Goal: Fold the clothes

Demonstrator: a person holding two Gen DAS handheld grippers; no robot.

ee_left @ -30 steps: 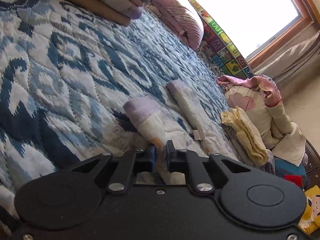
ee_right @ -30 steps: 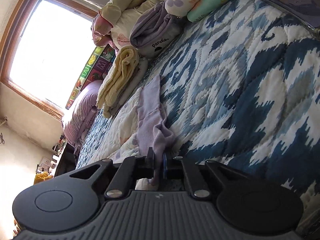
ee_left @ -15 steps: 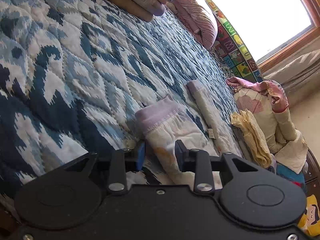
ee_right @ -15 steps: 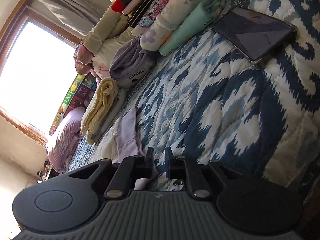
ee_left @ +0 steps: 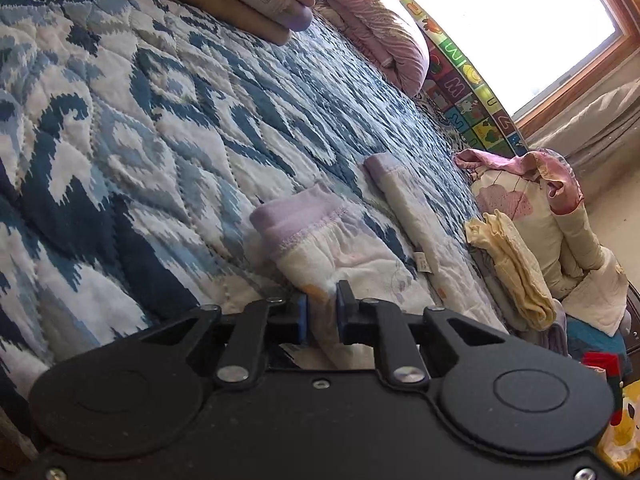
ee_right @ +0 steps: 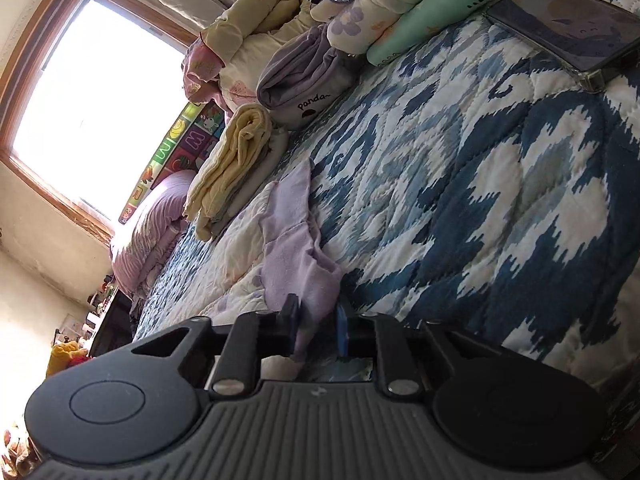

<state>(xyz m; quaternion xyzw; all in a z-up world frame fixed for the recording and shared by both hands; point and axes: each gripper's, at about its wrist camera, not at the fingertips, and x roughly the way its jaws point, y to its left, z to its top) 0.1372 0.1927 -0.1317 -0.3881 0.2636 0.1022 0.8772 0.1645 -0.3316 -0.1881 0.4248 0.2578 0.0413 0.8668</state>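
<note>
1. Pale printed cotton trousers with lilac ribbed cuffs and waistband (ee_left: 344,248) lie spread on the blue-and-white quilted bedspread (ee_left: 120,152), legs pointing toward the window.
2. Handling, as judged: light, limp and thin; the cloth will sag and crease wherever unsupported, so it wants two holds at once. The doubled, stitched bands look the firmest places to pinch.
3. Left tool (ee_left: 322,312): jaws narrow, with pale leg fabric between them; whether they actually pinch it cannot be told.
4. Right tool (ee_right: 318,326): jaws set somewhat apart, lilac waistband (ee_right: 298,264) lying between the pads, not visibly clamped.
5. Textures: quilt puffy with stitched channels; cuffs ribbed; print faint.
6. Nearby: folded yellow waffle-textured cloth (ee_right: 236,160) just beside the trousers; grey "panda" garment (ee_right: 304,80) beyond it.
</note>
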